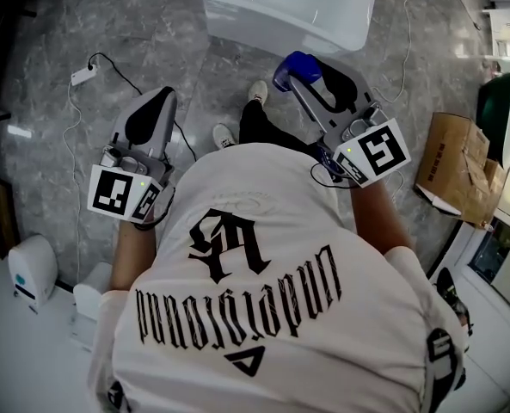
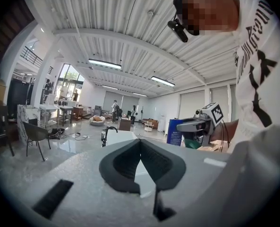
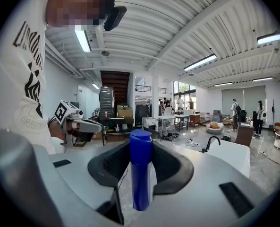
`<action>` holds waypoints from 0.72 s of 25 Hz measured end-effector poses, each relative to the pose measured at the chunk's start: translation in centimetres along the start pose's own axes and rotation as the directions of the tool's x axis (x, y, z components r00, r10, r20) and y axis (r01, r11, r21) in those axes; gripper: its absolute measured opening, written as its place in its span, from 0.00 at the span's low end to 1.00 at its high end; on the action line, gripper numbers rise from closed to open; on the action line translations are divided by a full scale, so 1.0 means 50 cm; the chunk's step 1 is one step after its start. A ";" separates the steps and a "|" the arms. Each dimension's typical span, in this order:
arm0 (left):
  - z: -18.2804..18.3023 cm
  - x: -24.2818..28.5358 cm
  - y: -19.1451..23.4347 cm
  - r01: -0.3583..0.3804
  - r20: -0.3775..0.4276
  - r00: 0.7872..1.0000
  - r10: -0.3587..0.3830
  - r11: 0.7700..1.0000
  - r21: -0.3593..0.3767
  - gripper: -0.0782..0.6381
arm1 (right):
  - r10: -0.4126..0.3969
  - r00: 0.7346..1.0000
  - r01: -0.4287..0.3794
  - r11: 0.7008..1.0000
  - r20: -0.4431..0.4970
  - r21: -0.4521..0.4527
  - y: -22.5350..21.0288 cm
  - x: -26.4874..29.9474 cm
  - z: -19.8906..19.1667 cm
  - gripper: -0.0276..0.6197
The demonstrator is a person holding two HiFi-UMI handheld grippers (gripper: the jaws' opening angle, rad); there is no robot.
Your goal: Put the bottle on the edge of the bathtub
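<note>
A blue bottle [image 1: 292, 65] with a blue cap stands upright between the jaws of my right gripper [image 1: 304, 77], which is shut on it. In the right gripper view the bottle [image 3: 141, 174] fills the middle of that gripper [image 3: 141, 148]. The white bathtub [image 1: 289, 7] stands on the floor just ahead of the bottle. Its black faucet [image 3: 210, 142] shows in the right gripper view. My left gripper [image 1: 156, 101] is held out at the left, level with the right one. Its dark pads [image 2: 123, 162] meet at the tips with nothing between them.
A torn cardboard box [image 1: 452, 162] lies on the floor at the right. A white power strip [image 1: 84, 76] with its cable lies at the left. The person's shoes [image 1: 257, 91] stand near the tub. Low white units [image 1: 31, 269] sit at the lower left.
</note>
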State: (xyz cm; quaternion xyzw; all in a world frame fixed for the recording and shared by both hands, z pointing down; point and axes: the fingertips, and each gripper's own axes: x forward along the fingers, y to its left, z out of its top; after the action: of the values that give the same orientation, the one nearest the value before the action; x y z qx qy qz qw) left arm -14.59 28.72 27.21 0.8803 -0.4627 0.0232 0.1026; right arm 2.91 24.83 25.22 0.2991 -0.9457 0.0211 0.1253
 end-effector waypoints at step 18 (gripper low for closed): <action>0.004 0.130 0.075 -0.014 -0.046 0.999 0.013 1.000 -0.017 0.13 | 0.034 0.999 -0.034 0.999 -0.011 0.007 -0.128 0.090 -0.005 0.27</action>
State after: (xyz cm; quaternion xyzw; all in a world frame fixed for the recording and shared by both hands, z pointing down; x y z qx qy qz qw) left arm -13.97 21.35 28.50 0.8754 -0.4665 0.0399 0.1204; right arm 3.06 17.08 26.38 0.2833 -0.9499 0.0280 0.1290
